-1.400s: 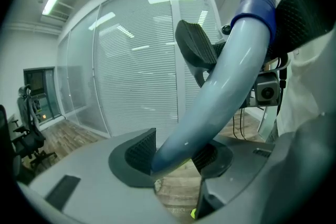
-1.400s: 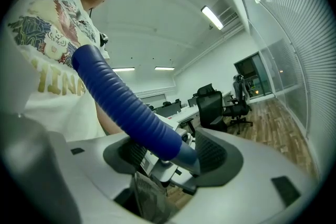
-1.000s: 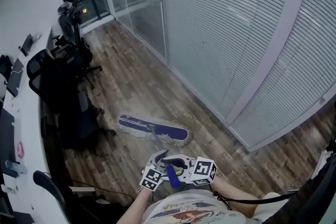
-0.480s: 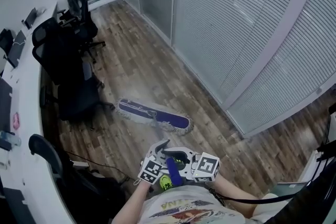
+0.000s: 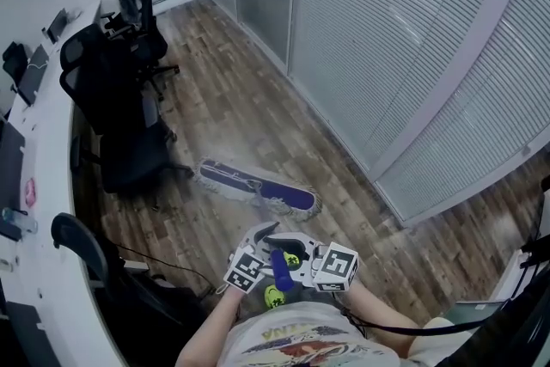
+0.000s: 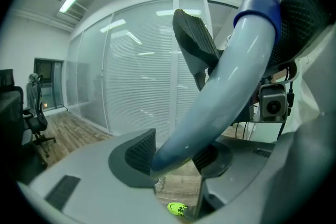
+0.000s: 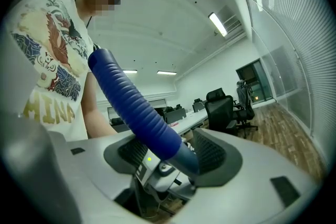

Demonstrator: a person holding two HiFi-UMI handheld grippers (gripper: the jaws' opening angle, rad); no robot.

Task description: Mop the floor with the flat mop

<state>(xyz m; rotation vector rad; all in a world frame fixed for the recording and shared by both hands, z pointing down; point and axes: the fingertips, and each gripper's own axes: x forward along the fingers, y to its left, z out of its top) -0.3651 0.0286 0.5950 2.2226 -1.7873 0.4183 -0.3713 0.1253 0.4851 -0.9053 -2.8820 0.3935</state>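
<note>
Mop head (image 5: 258,187) shifted slightly across the floor (image 5: 232,116) | left gripper (image 5: 262,238) and right gripper (image 5: 290,259): jaws both clenched on mop handle (image 5: 281,269) | stroke seems under way, head lying flat.

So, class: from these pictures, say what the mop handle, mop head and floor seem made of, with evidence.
The mop handle: likely painted metal or plastic tube, smooth and glossy; its blue grip looks ribbed rubber or foam. The mop head: fabric, purple with a pale fringed edge. The floor: wood-look planks with visible grain; laminate or real wood, unclear.
</note>
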